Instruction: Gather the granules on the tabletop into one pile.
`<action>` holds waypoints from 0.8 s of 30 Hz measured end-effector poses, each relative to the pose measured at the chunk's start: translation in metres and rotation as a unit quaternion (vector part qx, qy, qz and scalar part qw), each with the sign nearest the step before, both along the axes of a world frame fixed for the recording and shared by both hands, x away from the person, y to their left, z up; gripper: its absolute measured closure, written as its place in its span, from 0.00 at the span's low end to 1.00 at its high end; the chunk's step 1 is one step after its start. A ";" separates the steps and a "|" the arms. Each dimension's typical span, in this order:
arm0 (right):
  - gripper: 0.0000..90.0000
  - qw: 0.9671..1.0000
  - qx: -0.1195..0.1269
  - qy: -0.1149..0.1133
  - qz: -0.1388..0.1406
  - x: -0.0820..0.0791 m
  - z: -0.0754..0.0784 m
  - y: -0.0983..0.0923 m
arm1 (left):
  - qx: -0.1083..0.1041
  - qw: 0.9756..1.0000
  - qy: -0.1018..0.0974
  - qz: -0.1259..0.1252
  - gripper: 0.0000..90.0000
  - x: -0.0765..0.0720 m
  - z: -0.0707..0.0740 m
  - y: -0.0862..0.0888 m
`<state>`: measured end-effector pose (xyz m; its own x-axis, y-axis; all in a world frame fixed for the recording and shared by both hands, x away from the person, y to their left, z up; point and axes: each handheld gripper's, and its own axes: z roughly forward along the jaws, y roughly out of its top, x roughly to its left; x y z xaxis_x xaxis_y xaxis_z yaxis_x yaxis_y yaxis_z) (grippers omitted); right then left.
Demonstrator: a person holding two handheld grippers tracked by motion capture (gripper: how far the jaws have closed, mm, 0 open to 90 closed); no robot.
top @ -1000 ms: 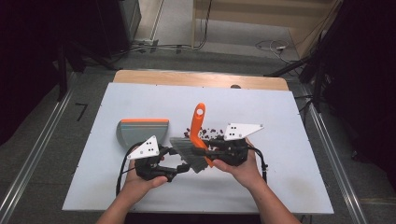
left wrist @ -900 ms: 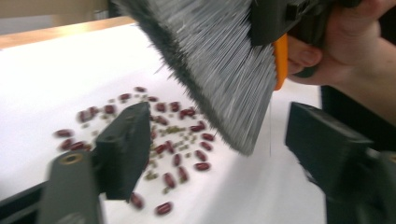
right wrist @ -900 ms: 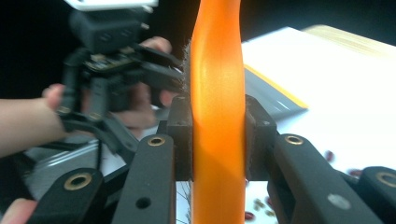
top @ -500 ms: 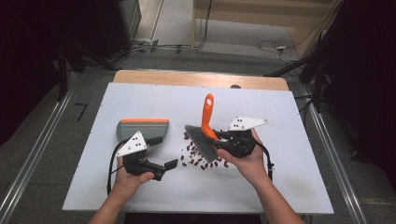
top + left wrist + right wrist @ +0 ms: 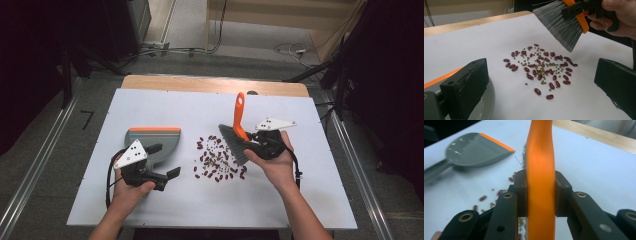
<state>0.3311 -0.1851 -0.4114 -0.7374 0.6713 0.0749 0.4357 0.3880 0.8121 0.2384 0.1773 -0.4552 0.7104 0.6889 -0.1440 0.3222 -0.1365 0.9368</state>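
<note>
The right gripper [image 5: 248, 146] has its jaws pinched tight on the orange handle of the brush [image 5: 235, 135], and in the right gripper view that handle [image 5: 540, 182] stands squarely between the two black pads. The handle's long axis runs up and away toward the far edge of the table [image 5: 310, 200], tilting a little to the right, while the grey bristles [image 5: 564, 26] hang down and toward the person's left, lifted just clear of the surface. Right beneath and to the left of those bristles lies the scatter of beans [image 5: 217, 159], dark red ones mixed with small green ones, spread out around the middle of the table.

The left gripper [image 5: 170, 164] has just been opening its jaws and they stand wide apart with nothing between them; in the left gripper view the two pads frame the beans [image 5: 541, 67] ahead. The grey dustpan [image 5: 152, 145] with its orange lip lies flat just beside that gripper, toward the left edge of the table, its lip facing the far edge and not the beans.

As I read it, the coming move turns on this: the beans sit between brush and dustpan, so a sweep from right to left would carry them toward the pan, but the pan's mouth is turned away from them. The left hand is the nearer one to take hold of it and turn it
</note>
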 end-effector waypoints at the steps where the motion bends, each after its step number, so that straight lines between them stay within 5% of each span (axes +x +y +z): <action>1: 0.76 1.000 -0.003 0.002 -0.007 0.003 0.000 -0.003 | 0.003 1.000 -0.001 0.005 0.00 0.000 0.000 0.002; 7: 0.76 0.998 -0.039 0.022 -0.053 0.019 -0.002 -0.020 | 0.010 1.000 0.003 0.026 0.00 -0.001 -0.001 0.012; 14: 0.76 0.991 -0.083 0.039 -0.096 0.037 -0.010 -0.029 | 0.012 0.999 0.005 0.049 0.00 -0.001 -0.003 0.026; 24: 0.76 0.973 -0.194 0.042 -0.114 0.068 -0.020 -0.003 | 0.019 0.998 0.003 0.062 0.00 -0.003 -0.004 0.035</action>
